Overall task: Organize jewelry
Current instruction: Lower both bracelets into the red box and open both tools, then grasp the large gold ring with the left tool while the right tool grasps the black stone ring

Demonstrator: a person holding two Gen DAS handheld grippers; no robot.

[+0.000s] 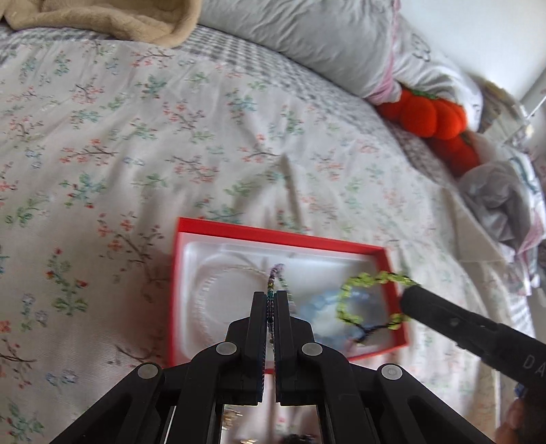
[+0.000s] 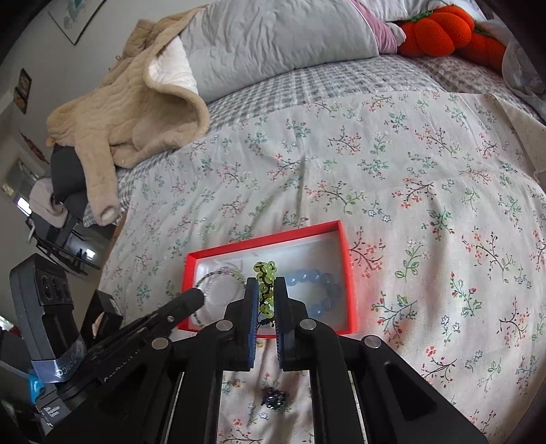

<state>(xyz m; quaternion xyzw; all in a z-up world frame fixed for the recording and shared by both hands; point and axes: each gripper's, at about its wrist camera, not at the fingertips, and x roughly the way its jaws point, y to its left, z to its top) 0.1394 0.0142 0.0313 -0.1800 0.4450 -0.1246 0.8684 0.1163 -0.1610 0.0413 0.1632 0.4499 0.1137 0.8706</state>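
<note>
A red box (image 1: 273, 235) with a white liner lies open on the floral bedspread; it also shows in the right wrist view (image 2: 262, 244). My left gripper (image 1: 271, 295) is shut on a thin multicoloured beaded bracelet (image 1: 278, 273) above the box's left half. My right gripper (image 2: 265, 281) is shut on a green beaded bracelet (image 2: 264, 273), held over the box's middle; it shows in the left wrist view (image 1: 355, 290) at the box's right edge. A blue beaded bracelet (image 2: 320, 283) lies in the box's right part.
A small dark jewelry piece (image 2: 273, 398) lies on the bedspread in front of the box. A beige quilted garment (image 2: 129, 102), grey pillows (image 2: 273, 41) and orange plush pumpkins (image 2: 443, 30) lie at the head of the bed. Dark clutter (image 2: 61, 191) sits past the bed's left edge.
</note>
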